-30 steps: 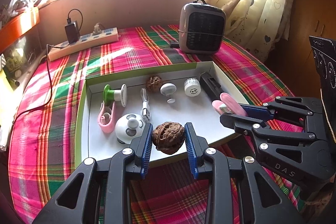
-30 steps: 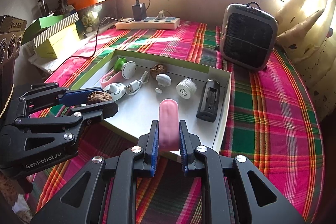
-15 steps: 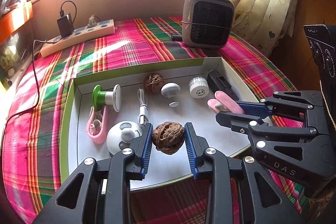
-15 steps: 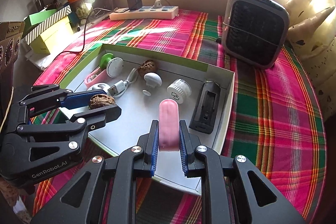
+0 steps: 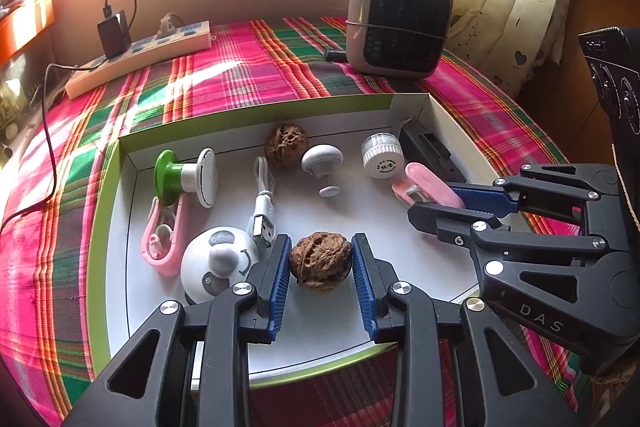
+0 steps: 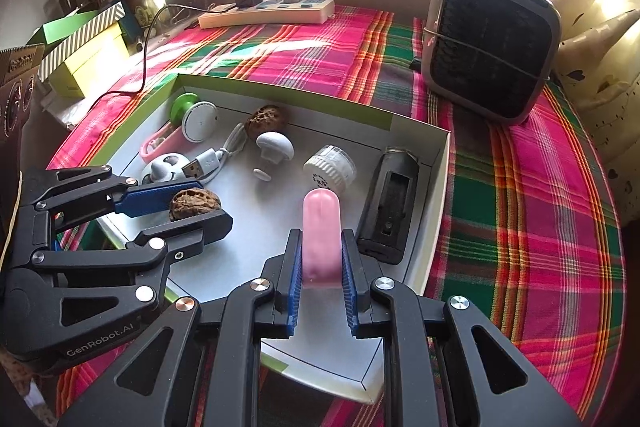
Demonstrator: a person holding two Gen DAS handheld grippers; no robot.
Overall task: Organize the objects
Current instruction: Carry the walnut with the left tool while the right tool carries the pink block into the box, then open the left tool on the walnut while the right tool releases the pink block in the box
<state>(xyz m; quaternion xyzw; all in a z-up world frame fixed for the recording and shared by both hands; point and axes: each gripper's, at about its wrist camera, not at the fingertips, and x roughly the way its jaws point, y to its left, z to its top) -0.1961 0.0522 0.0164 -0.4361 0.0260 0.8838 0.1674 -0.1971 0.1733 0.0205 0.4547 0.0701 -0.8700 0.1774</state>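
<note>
Plaid-covered bench (image 5: 248, 67) under a bright window, with a shallow white box (image 5: 116, 195) set on the cloth. Left claw (image 5: 321, 259) clamped on a walnut (image 5: 320, 261), held low over the near part of the box floor; cannot tell whether resting on it or just above. Right claw (image 6: 319, 259) clamped on a pink clip (image 6: 321, 227), poised over the right half of the box, just beside a black holder (image 6: 390, 207) lying along the right wall. Already lying inside: a second walnut (image 5: 286, 145) near the far wall, a white mushroom-shaped knob (image 5: 322, 161) beside it, a ribbed white cap (image 5: 382, 157), a USB cable (image 5: 262, 207), a green-and-white suction piece (image 5: 184, 177), a pink clip-like tool (image 5: 164, 235) and a round panda-faced gadget (image 5: 218, 265) just left of the left claw. Outside the box, only a power strip (image 5: 140, 57) and a small fan heater (image 5: 398, 21) in sight, well apart from it. Judged from that: gathering mostly done, with these two held pieces apparently among the last; still left, setting both down and opening each claw. Nothing loose seen waiting on the cloth, though parts of it fall outside both views.
</note>
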